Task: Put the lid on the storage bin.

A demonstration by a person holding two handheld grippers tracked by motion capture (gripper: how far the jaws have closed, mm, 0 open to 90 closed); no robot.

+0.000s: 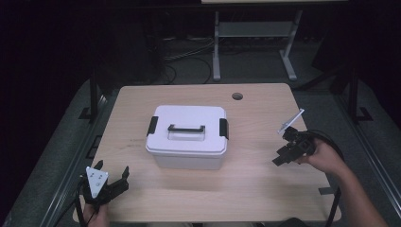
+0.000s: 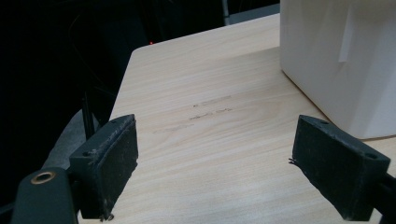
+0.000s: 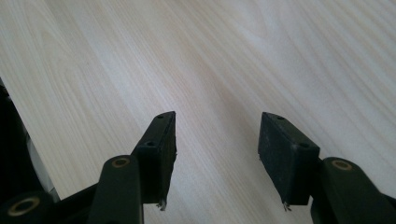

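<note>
Near the middle of the pale wood-grain surface (image 1: 255,189) I see a white plastic box (image 1: 187,139), rectangular with rounded corners, a black handle (image 1: 186,128) on its lid and black latches at both ends. My left hand-held gripper (image 1: 113,177) sits by the near left corner, matte black jaws spread, nothing between. My right hand-held gripper (image 1: 280,158) hovers near the right edge, jaws apart and empty.
</note>
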